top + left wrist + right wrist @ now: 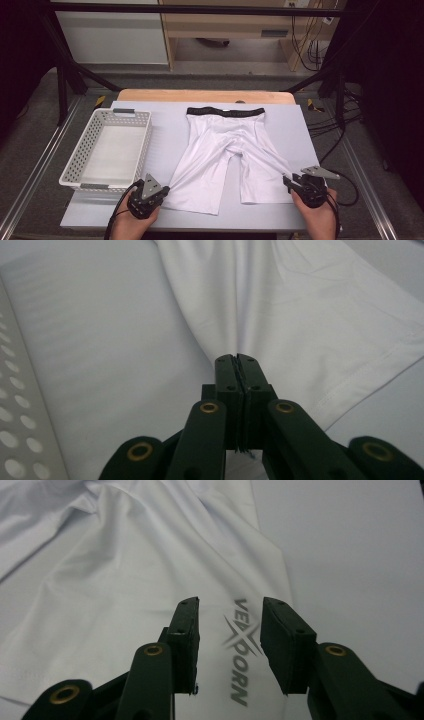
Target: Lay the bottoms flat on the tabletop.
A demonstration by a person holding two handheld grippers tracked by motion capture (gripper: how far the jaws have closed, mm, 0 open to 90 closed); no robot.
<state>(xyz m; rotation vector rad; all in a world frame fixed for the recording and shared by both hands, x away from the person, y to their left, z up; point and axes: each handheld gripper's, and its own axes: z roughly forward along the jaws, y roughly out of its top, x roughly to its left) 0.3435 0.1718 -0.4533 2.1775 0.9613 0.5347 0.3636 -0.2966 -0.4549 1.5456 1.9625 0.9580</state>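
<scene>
Already the left gripper [238,360] pinches the hem of the white shorts [227,150], whose other leg lies at twelve o'clock of the spread right gripper [230,612], legs running toward the person.

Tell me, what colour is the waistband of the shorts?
Black; the waistband tops the white shorts. The high view shows it best.

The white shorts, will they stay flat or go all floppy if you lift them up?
Probably floppy: the white shorts already wrinkle into folds where the left gripper pinches one leg. They look thin and light, so they would likely sag and dangle. The smooth fabric might slip.
</scene>
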